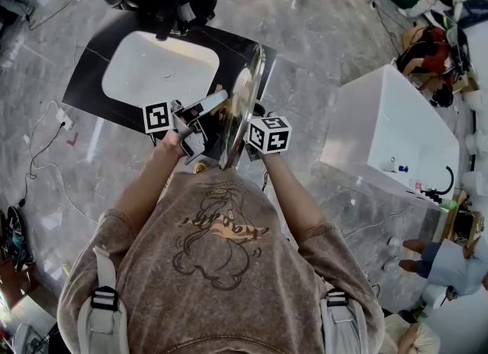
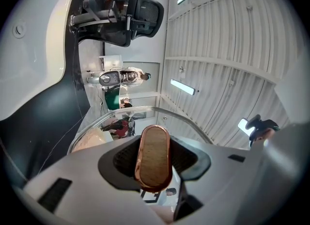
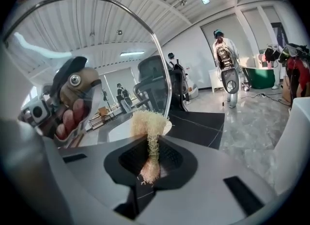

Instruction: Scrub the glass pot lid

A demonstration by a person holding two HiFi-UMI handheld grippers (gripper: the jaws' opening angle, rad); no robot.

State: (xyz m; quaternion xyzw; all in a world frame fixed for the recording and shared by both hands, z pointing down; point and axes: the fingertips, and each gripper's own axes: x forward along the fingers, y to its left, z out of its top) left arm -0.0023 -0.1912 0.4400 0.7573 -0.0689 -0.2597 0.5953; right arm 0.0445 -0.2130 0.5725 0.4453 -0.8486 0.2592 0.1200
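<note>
Because scrubbing drips, I stand with both tongs out over the near edge of the dark counter (image 1: 90, 78), the white sink (image 1: 160, 66) lying just beyond and below their tips, so whatever runs off should land there.

Between the two tongs the lid (image 1: 242, 112) stands on edge, well clear of the counter. Turned like this, it gives one glass face to each side. It fills most of what lies ahead of the right tongs, its metal rim arching over them.

My left tongs (image 2: 155, 167) are clamped on the handle (image 2: 155, 151), the copper-edged oblong grip at the lid's middle. Gripping it there lets me steady the lid or turn it from one point, and leaves the far face bare for rubbing.

My right tongs (image 3: 151, 160) are closed on the scrubber (image 3: 149, 133), a pale wad of fibres pinched at its narrow end so the bushy end sticks out past the tips. That end sits right by the lid's lower rim. Whether it touches the glass, I cannot tell. I judge the scrubbing is either just starting or between strokes. The next stroke calls for pressing the fibres flat against the glass while the left grip braces against the push.
</note>
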